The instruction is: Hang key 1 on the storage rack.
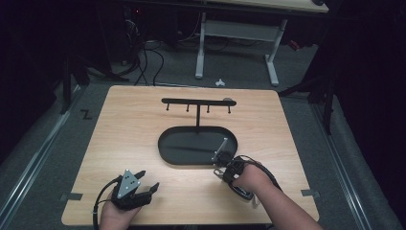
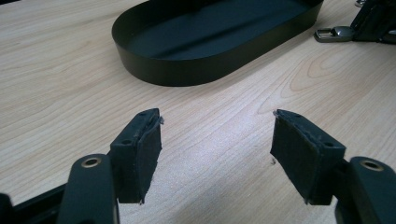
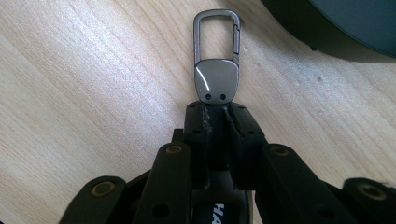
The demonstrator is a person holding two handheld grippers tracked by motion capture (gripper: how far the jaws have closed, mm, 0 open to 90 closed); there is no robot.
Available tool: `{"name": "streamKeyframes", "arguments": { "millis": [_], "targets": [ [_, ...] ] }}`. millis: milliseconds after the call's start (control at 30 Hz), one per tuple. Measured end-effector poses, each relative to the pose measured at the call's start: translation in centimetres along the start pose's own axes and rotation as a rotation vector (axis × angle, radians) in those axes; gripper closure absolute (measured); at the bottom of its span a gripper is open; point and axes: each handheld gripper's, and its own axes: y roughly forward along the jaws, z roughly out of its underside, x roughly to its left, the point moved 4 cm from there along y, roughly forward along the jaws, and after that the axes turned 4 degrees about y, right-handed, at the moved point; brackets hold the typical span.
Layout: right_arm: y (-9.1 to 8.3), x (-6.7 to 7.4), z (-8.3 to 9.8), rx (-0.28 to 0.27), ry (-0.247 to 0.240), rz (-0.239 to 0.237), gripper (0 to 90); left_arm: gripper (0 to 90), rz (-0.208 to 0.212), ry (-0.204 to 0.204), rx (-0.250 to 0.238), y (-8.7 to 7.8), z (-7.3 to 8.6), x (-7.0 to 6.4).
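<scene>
I see a dark grey metal carabiner clip (image 3: 217, 56), glossy plate and oval loop, clamped at its strap end in my right gripper (image 3: 217, 108) just near the black oval tray (image 1: 167, 153), while my left gripper (image 2: 217, 149) rests released near-left.

The table (image 2: 56, 79) has a light wood-grain top, smooth with a faint sheen where light falls on it. The oval tray (image 2: 187, 70) looks like matt black metal, its wall smooth and dull, and the hook rack (image 1: 197, 101) rising from it has the same matt black finish. The carabiner clip (image 3: 217, 60) is dark grey metal, polished and glossy, with a bright highlight on its flat plate. The left gripper (image 2: 217, 156) has matt black plastic jaws faced with rough-edged, rubbery black pads (image 2: 148, 154). The right gripper (image 3: 217, 116) has the same worn black pads
</scene>
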Motion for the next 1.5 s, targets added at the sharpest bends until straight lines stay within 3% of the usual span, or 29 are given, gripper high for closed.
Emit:
{"name": "streamKeyframes", "arguments": {
  "millis": [500, 767, 967, 1133, 1233, 1500],
  "targets": [
    [0.0, 0.2, -0.1, 0.019, 0.008, -0.009, 79.4, 33.6, 0.015, -0.013, -0.008, 0.0, 0.0, 0.1],
    [0.0, 0.3, -0.1, 0.003, -0.036, -0.003, 79.6, 33.6, 0.016, -0.004, -0.004, 0.2, 0.0, -0.2],
    [0.0, 0.1, 0.1, -0.011, -0.022, -0.009, 80.0, 33.7, 0.018, -0.008, -0.002, 0.2, 0.1, -0.2],
    [-1.0, 0.1, 0.3, -0.031, -0.003, -0.015, 80.0, 33.7, 0.016, -0.01, -0.005, 0.1, 0.1, -0.1],
    [-2.2, -0.3, 0.7, -0.057, -0.009, -0.008, 80.0, 33.6, 0.017, -0.01, -0.003, 0.1, 0.1, 0.0],
    [-5.6, -0.9, 1.6, -0.138, 0.03, -0.004, 80.1, 33.6, 0.017, -0.007, -0.008, 0.1, 0.0, -0.1]
  ]
}}
